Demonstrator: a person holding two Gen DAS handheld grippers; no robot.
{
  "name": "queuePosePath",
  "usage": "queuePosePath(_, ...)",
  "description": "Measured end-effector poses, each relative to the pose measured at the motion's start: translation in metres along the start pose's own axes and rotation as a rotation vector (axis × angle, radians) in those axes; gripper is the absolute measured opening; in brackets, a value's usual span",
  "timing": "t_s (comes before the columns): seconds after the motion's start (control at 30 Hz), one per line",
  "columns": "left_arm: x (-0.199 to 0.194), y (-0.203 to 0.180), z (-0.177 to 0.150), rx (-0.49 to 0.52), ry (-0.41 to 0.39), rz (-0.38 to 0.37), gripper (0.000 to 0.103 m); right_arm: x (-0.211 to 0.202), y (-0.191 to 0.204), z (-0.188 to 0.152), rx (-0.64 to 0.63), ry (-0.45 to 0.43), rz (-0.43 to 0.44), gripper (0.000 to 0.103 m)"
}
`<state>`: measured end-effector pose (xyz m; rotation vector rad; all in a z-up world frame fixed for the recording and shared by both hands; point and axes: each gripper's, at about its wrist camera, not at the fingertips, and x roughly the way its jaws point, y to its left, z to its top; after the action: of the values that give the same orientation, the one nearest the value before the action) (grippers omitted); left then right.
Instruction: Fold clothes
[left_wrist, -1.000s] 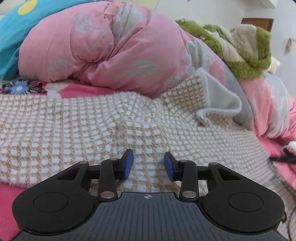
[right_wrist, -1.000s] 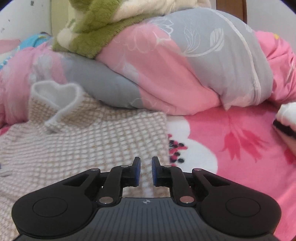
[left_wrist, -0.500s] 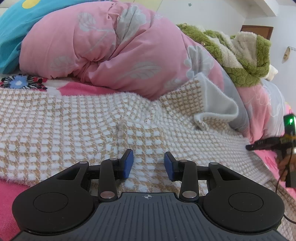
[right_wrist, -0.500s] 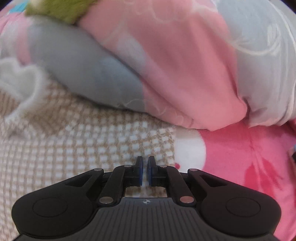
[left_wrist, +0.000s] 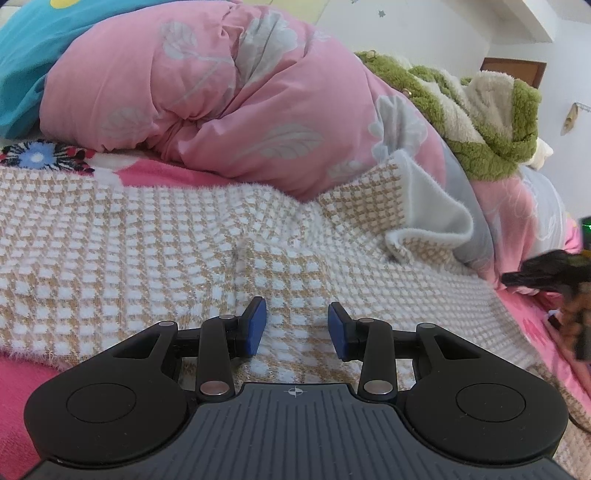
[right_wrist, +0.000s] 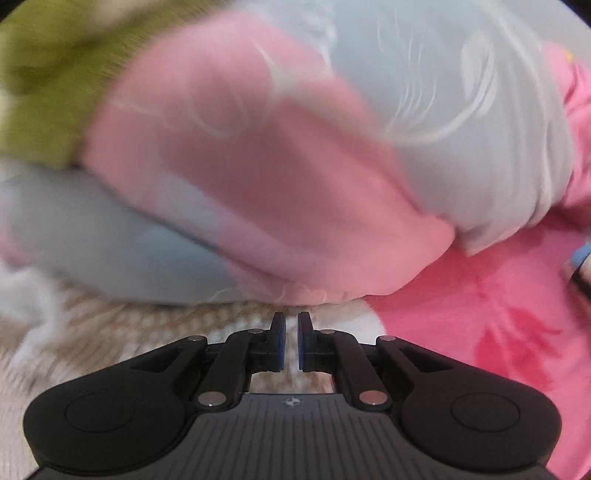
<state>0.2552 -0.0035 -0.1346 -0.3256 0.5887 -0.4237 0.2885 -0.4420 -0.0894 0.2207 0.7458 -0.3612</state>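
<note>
A beige-and-white checked knit garment lies spread flat on the bed, its white lining turned up at the far right corner. My left gripper hovers low over the garment's near part, open, with only fabric below the blue pads. In the blurred right wrist view, my right gripper is shut to a narrow slit at the garment's far right edge, just under the bunched duvet. Nothing is clearly pinched. From the left wrist view the right gripper shows dark at the far right.
A bunched pink and grey floral duvet presses against the garment's far edge. A green-and-cream fleece lies on top of it. The pink flowered bedsheet spreads to the right. A blue pillow sits at far left.
My right gripper has narrowed from a small gap to a slit and pushed forward to the garment's far edge under the duvet. The left gripper has stayed open over the garment.
</note>
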Motion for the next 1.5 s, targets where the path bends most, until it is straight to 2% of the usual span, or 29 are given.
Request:
queuePosePath(0.07, 0.0, 0.0, 0.0, -0.004, 0.0, -0.002, 0.037, -0.023, 0.0, -0.008, -0.027, 0.003, 0.039, 0.006)
queuePosePath(0.17, -0.001, 0.002, 0.0, -0.014, -0.001, -0.008, 0.037, -0.034, 0.001, -0.031, -0.045, 0.068, 0.076, 0.006)
queuePosePath(0.27, -0.001, 0.004, 0.001, -0.028, -0.003, -0.015, 0.037, -0.018, 0.002, -0.06, -0.083, 0.135, 0.016, 0.004)
queuePosePath(0.4, -0.001, 0.004, 0.001, -0.032, -0.003, -0.016, 0.037, -0.046, 0.01, -0.062, -0.078, 0.078, -0.01, 0.006)
queuePosePath(0.47, -0.001, 0.004, 0.001, -0.032, -0.003, -0.016, 0.037, -0.072, 0.018, -0.064, -0.106, 0.036, 0.01, 0.006)
queuePosePath(0.53, -0.002, 0.004, 0.001, -0.033, -0.003, -0.016, 0.037, -0.074, 0.023, -0.07, -0.146, 0.041, 0.008, 0.006)
queuePosePath(0.57, -0.002, 0.004, 0.002, -0.033, -0.003, -0.017, 0.037, -0.066, 0.027, -0.075, -0.168, 0.072, 0.005, 0.006)
queuePosePath(0.67, -0.002, 0.004, 0.002, -0.036, -0.004, -0.018, 0.037, -0.059, 0.026, -0.088, -0.193, 0.057, 0.005, 0.005)
queuePosePath(0.97, -0.002, 0.005, 0.001, -0.046, -0.005, -0.021, 0.037, -0.072, 0.057, -0.117, -0.174, 0.032, 0.101, 0.007)
queuePosePath(1.03, -0.002, 0.005, 0.001, -0.048, -0.005, -0.022, 0.037, -0.075, 0.063, -0.113, -0.171, 0.032, 0.08, 0.007)
queuePosePath(1.13, -0.002, 0.005, 0.001, -0.047, -0.006, -0.021, 0.037, -0.094, 0.068, -0.106, -0.091, -0.005, 0.187, 0.007)
queuePosePath(1.2, -0.002, 0.005, 0.001, -0.046, -0.009, -0.021, 0.037, -0.102, 0.083, -0.109, -0.108, -0.033, 0.235, 0.007)
queuePosePath(1.27, -0.004, 0.005, 0.0, -0.047, -0.018, -0.024, 0.037, -0.095, 0.1, -0.117, -0.149, -0.016, 0.26, 0.007)
queuePosePath(1.3, -0.007, 0.005, 0.0, -0.047, -0.034, -0.028, 0.037, -0.086, 0.106, -0.123, -0.169, 0.02, 0.259, 0.007)
queuePosePath(1.33, -0.011, 0.004, 0.001, -0.041, -0.05, -0.03, 0.037, -0.075, 0.114, -0.133, -0.207, 0.041, 0.251, 0.007)
queuePosePath(1.37, -0.016, 0.001, 0.002, -0.024, -0.07, -0.029, 0.038, -0.072, 0.12, -0.142, -0.262, -0.015, 0.224, 0.007)
queuePosePath(1.4, -0.022, -0.004, 0.002, 0.001, -0.09, -0.033, 0.038, -0.074, 0.125, -0.144, -0.287, -0.029, 0.205, 0.007)
queuePosePath(1.5, -0.041, -0.025, 0.0, 0.125, -0.125, -0.066, 0.043, -0.075, 0.13, -0.144, -0.316, -0.049, 0.179, 0.007)
